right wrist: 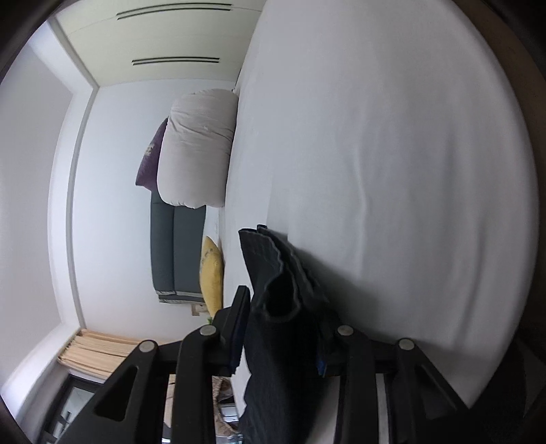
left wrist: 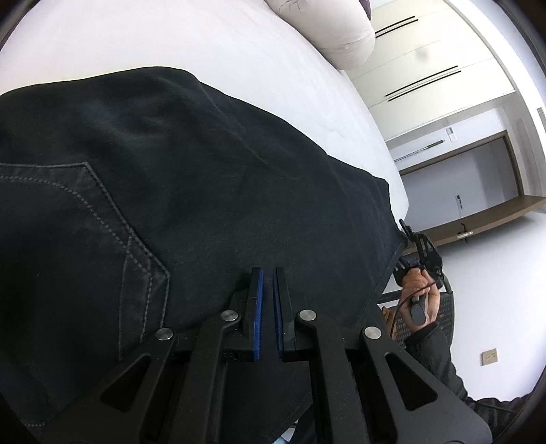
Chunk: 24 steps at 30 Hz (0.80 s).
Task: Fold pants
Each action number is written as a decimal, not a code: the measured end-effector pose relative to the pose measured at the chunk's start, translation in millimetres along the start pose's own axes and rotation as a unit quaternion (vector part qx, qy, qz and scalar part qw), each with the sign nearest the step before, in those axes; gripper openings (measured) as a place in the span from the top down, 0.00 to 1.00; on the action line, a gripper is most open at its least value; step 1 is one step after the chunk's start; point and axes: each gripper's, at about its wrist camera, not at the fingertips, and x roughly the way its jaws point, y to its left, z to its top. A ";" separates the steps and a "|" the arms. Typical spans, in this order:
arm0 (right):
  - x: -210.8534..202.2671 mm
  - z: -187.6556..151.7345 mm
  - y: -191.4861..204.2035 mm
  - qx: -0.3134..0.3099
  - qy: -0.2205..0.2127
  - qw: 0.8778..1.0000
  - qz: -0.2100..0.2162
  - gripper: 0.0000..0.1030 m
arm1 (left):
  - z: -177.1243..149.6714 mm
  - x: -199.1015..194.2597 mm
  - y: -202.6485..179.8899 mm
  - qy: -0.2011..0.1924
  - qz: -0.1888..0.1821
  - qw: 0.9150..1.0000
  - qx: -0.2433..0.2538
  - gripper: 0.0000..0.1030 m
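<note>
The pants (left wrist: 191, 191), dark with pale stitching, lie spread on the white bed (left wrist: 211, 44). In the left wrist view they fill the space ahead of and to the left of the left gripper (left wrist: 268, 273). Its two blue-padded fingers (left wrist: 258, 307) stand almost together, closed with only a narrow slit between them and nothing caught in it; their tips hover over the cloth. A stitched back pocket (left wrist: 78, 218) sits to the left of these fingers. Beyond the pants, further ahead, a pale pillow (left wrist: 327, 30) rests on the bed.

To the right of the left fingers, at the edge of the bed, a hand (left wrist: 418, 293) in a dark sleeve holds the right gripper (left wrist: 414, 239), which meets the far edge of the pants.

In the right wrist view, the right gripper (right wrist: 283, 307) has a bunched hem of the pants (right wrist: 273, 273) between its fingers (right wrist: 240, 307). The cloth fills the gap and stands up past the tips, the fingers gripping it. Bare sheet lies ahead and to the right of them; a yellow cushion (right wrist: 211, 273) shows to the left.
</note>
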 end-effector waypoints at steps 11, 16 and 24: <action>12.8 4.2 5.6 -0.019 -0.003 1.000 -0.022 0.90 | -0.1 9.3 21.0 0.002 -0.024 0.999 -0.037 0.95; 13.6 -2.9 31.5 -0.082 -0.005 0.994 -0.072 0.90 | -1.9 6.5 23.7 -0.002 -0.024 0.999 -0.042 0.95; 39.2 -84.8 137.3 -0.334 0.038 0.929 -0.157 0.90 | -5.2 8.8 26.6 -0.014 -0.036 0.998 -0.057 0.95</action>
